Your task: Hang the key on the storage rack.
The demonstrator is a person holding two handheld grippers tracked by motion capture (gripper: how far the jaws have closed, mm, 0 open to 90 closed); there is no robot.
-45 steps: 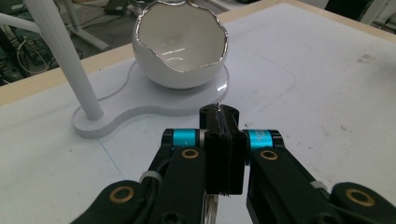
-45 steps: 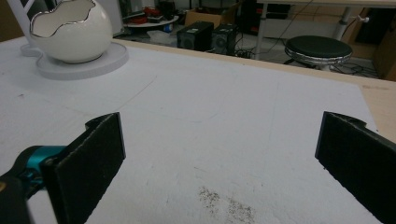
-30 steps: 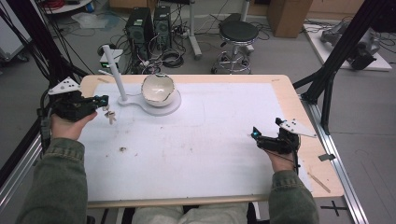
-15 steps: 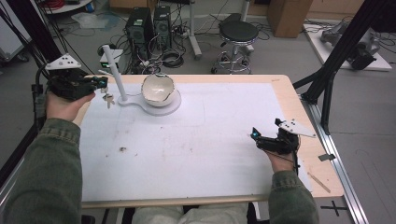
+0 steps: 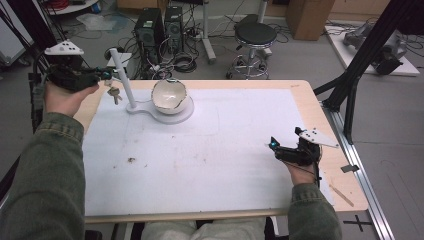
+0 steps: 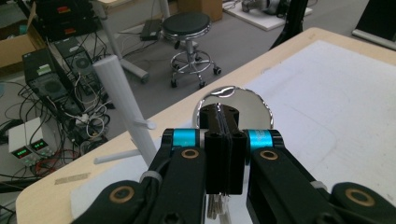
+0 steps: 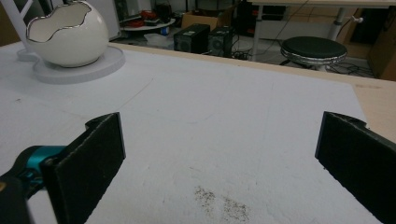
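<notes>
My left gripper (image 5: 102,75) is held up over the table's far left corner, shut on a small bunch of keys (image 5: 114,94) that dangles under its tips. In the left gripper view the jaws (image 6: 223,112) are pressed together and the keys (image 6: 215,206) peek out beneath them. Just right of it rises a white post (image 5: 122,75) with short pegs (image 6: 140,125). The post's flat base (image 5: 150,112) also carries a white egg-shaped bowl (image 5: 169,95) with a silver rim. My right gripper (image 5: 272,144) rests open and empty on the mat at the right (image 7: 219,140).
A white mat (image 5: 215,150) covers most of the wooden table and has a brown stain (image 5: 131,160). Behind the table, a stool (image 5: 255,37), computer towers (image 5: 160,30) and cables stand on the floor. Black frame legs (image 5: 350,95) rise at the right edge.
My left gripper has risen and moved back and right towards the post, carrying the keys up with it. The right gripper has stayed where it was.
</notes>
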